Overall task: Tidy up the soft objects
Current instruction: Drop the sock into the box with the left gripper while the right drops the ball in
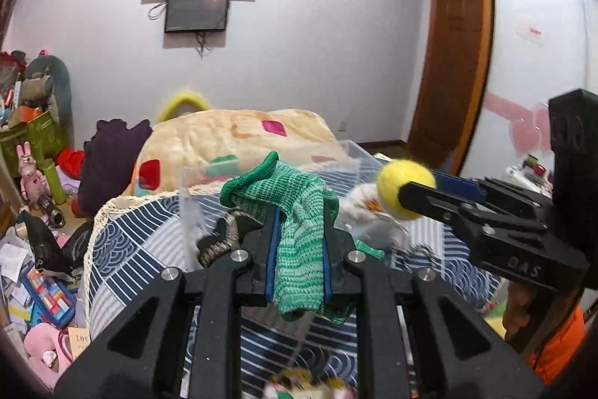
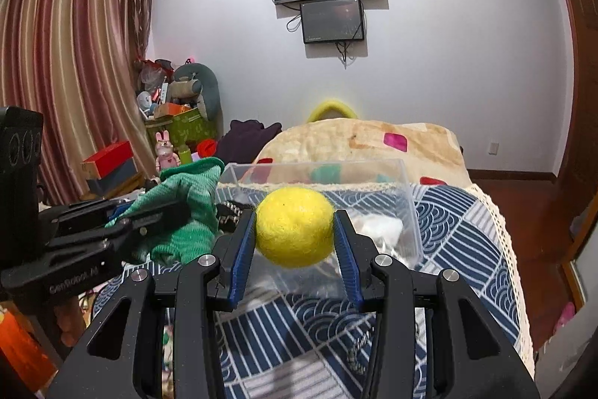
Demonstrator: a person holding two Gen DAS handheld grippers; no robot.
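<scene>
- Left tongs (image 1: 299, 242) clamped shut on a green knitted cloth (image 1: 299, 212), pads pressed into its middle so both ends flop over; held up above the patterned bedcover (image 1: 130, 249), likely for carrying to the clear plastic box (image 1: 269, 174) just ahead
- Right tongs (image 2: 295, 230) closed partway around a yellow felt ball (image 2: 295, 227), blue pads touching its two sides; gripped across the widest part, probably to keep it from rolling out
- Both loads raised side by side near the box, ball to the right of the cloth; seemingly about to be dropped in, though not yet over the opening as far as can be judged
- Something white and fluffy (image 2: 377, 227) already inside the box, blurred through the plastic; hard to name
- Braided cord or strap (image 1: 220, 242) half hidden behind the left tongs and the cloth; purpose unclear
- More soft things at the bottom edge of the left view, cut off and smeared; impossible to identify
- Far wall of the box masked by the beige blanket (image 2: 373, 141) behind it; depth hard to gauge
</scene>
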